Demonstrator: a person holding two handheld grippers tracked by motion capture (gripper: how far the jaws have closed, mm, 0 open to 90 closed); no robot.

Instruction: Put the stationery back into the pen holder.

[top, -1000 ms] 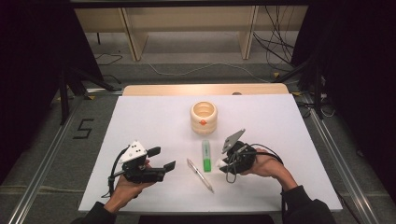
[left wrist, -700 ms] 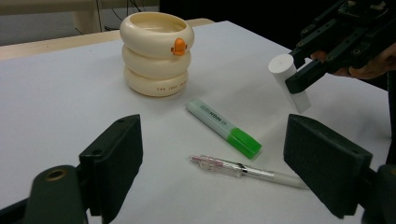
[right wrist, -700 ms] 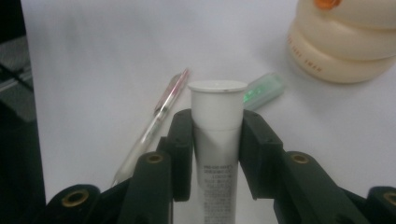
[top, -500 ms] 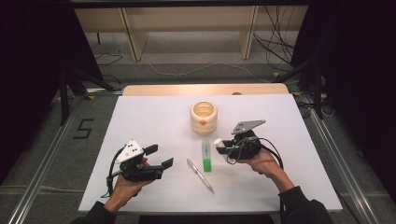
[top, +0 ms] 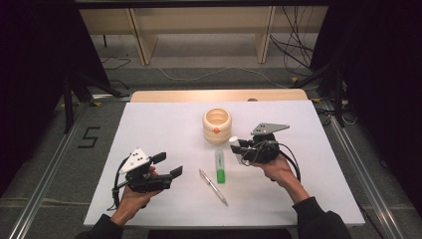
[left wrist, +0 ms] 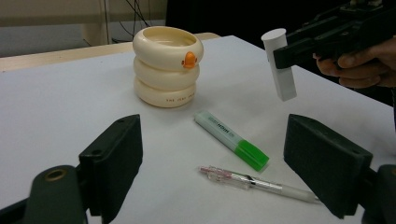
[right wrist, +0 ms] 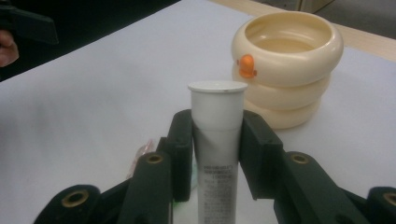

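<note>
A white tube [right wrist: 218,140] is pinched between the jaws of the right gripper [right wrist: 217,154] and carried clear of the table, short of the cream ringed pen holder [right wrist: 285,65]. The left gripper [left wrist: 229,163] is held idle, jaws spread. Next, the tube probably needs aligning over the holder's mouth and lowering in; a green highlighter [left wrist: 231,139] and a clear pen [left wrist: 257,181] are left lying.

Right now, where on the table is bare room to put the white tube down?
Free: the white table left of the duck cup, and the far right part beyond the right tongs. Crowded: the middle, where the green marker and pen lie.
</note>
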